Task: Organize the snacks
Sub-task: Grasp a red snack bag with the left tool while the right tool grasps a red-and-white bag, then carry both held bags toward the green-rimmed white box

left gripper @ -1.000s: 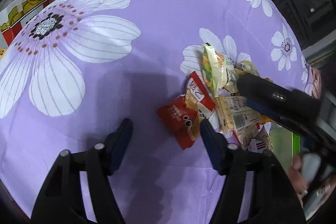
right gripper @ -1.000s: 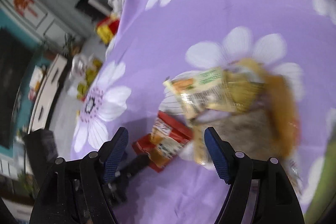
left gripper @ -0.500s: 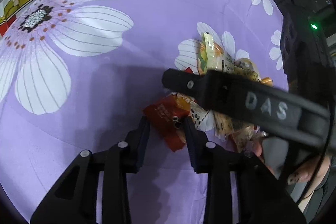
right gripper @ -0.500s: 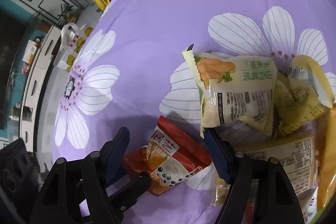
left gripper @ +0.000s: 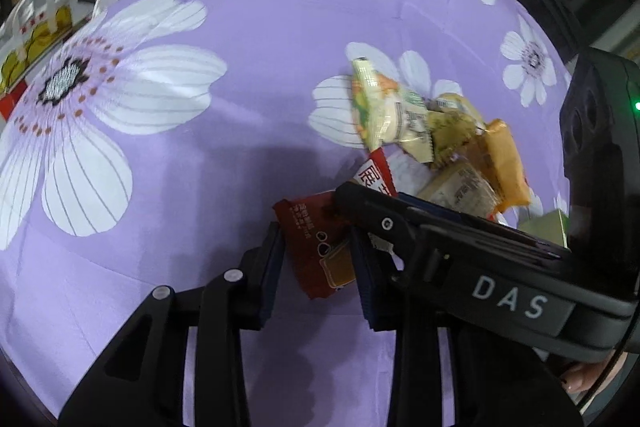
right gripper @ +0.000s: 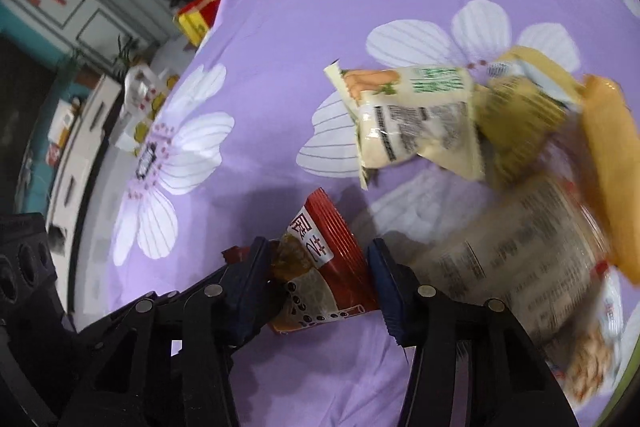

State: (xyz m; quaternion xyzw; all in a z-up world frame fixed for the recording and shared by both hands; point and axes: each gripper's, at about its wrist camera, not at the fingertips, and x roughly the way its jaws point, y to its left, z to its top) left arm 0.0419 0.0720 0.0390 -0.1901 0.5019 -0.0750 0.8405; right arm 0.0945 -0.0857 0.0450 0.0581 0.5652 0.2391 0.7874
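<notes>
Red snack packet (left gripper: 316,247) sits pinched between my left gripper (left gripper: 318,263) and also my right gripper (right gripper: 318,281) (both closed on it). Other snacks (right gripper: 420,119) lie piled far right on the purple floral cloth (left gripper: 248,27).

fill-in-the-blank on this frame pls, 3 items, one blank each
1. The left gripper has its blue fingers on either side of the crinkled ____ snack packet.
2. The cloth under the snacks is purple with white ____ printed on it.
3. The pale packet with the orange corner lies ____ the cloth than the red one.

Missing words: red; flowers; farther up
</notes>
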